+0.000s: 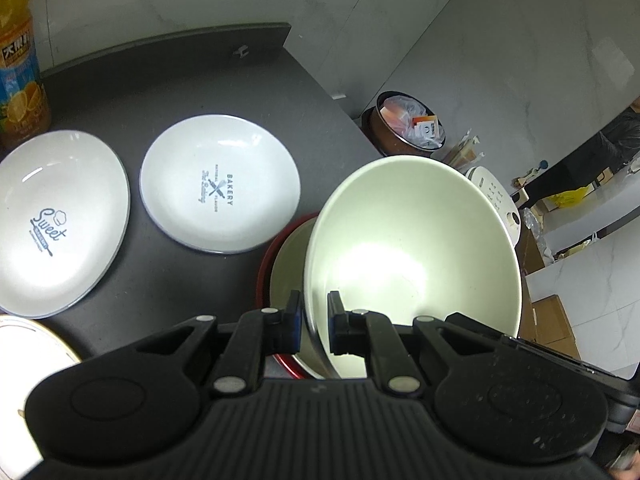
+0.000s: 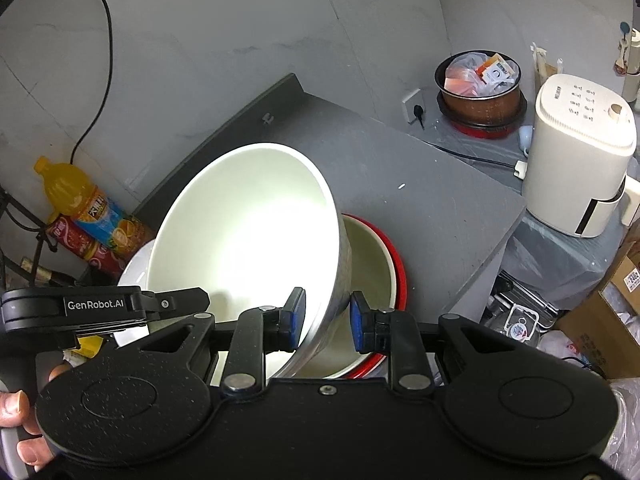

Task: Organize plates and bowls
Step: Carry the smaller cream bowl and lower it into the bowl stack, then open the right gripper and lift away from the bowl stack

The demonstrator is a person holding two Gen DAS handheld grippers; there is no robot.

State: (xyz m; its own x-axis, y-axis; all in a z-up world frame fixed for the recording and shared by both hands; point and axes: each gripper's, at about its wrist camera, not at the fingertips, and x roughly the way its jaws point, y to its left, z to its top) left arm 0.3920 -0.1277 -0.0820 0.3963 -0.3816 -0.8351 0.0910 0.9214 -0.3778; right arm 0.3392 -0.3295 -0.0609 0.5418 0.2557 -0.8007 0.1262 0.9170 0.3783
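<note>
Nearest the lens in the left wrist view: left gripper, jaws clamped on the near rim of the pale green bowl, one pad outside the wall, one inside. That bowl is tilted, lower edge over a second pale bowl sitting in a red bowl on the dark table. Left of frame: orange juice bottle upper left, "Sweet" plate below it, "BAKERY" plate at centre-left, the two plates apart. A gold-rimmed plate shows at the lower left edge.

Right wrist view, left to right: a hand at the lower left edge; the left gripper's body above it; right gripper, jaws straddling the same bowl's wall. The left pad meets the inside; the right pad's contact is unclear, possibly a small gap. White appliance far right, beyond the table edge.
</note>
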